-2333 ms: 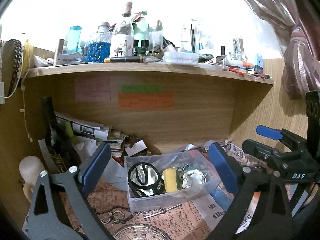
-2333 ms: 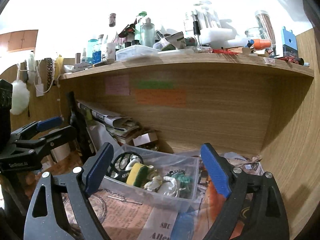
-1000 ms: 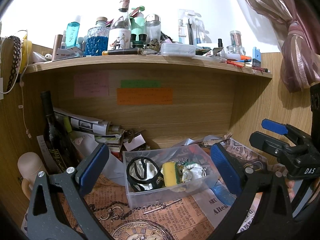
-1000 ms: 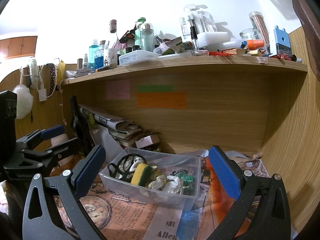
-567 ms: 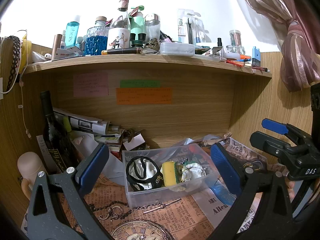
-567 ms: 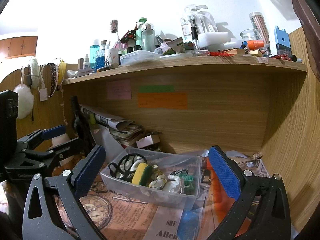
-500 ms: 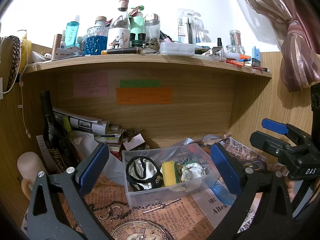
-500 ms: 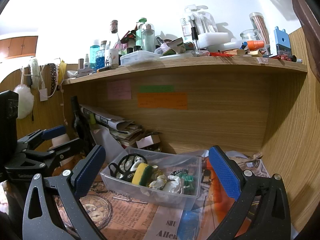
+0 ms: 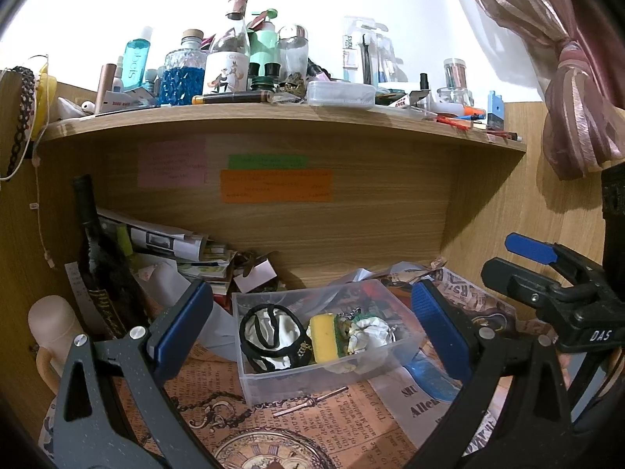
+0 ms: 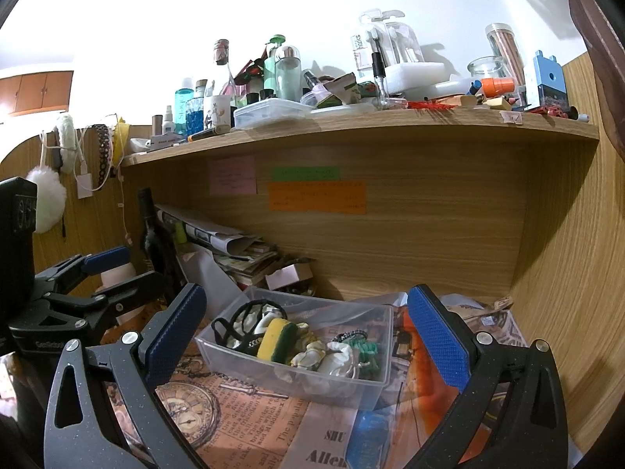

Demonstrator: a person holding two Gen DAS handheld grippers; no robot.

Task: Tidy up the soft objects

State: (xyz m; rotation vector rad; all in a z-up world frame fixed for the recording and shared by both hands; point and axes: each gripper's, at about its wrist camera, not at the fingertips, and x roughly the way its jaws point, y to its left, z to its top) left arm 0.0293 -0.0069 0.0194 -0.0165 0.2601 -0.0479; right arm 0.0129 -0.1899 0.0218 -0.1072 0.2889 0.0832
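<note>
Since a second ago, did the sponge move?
No. The sponge sits at the same spot in the bin, between the black-and-white cloth and the white scrunchie, as before.

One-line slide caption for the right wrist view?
Open right gripper faces a clear plastic bin holding a yellow-green sponge and scrunchies, under a cluttered wooden shelf.

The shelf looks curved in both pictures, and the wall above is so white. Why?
Left wrist view: the fisheye lens bows the straight shelf, and the wall behind the bottles is blown out. Right wrist view: the same bend, stronger glare at upper left, shadow under the shelf.
</note>
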